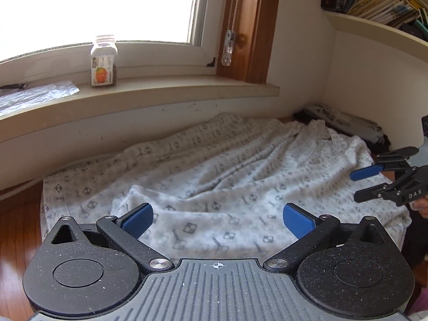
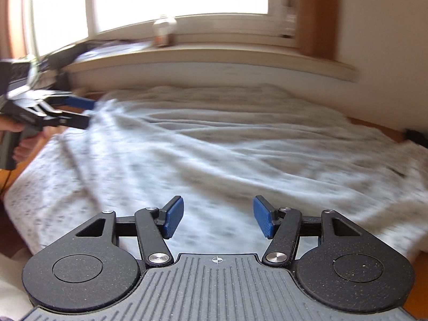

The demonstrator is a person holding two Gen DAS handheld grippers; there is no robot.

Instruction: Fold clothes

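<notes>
1. left wrist view: white fleecy garment with a grey printed pattern (image 1: 214, 176) lies spread and rumpled over a wooden surface (image 1: 16, 230) under the windowsill. one flap near the left edge is turned back on itself, but no tidy folded stack shows, so by my judgement most of the folding is left.
2. left gripper (image 1: 218, 218) hovers over the near hem, its blue-padded tongs spread wide and gripping nothing. right gripper (image 1: 359, 184) sits over the cloth's right edge, tongs apart and empty.
3. the fabric looks soft, thick and limp, with long diagonal creases. a clear plastic bottle with an orange label (image 1: 103, 61) stands on the smooth sill.
4. right wrist view, blurred: the same garment (image 2: 227, 147) fills the surface. right gripper (image 2: 218, 218) is spread above it. left gripper (image 2: 88, 112) is at the cloth's left edge; whether it touches, i cannot tell.
</notes>
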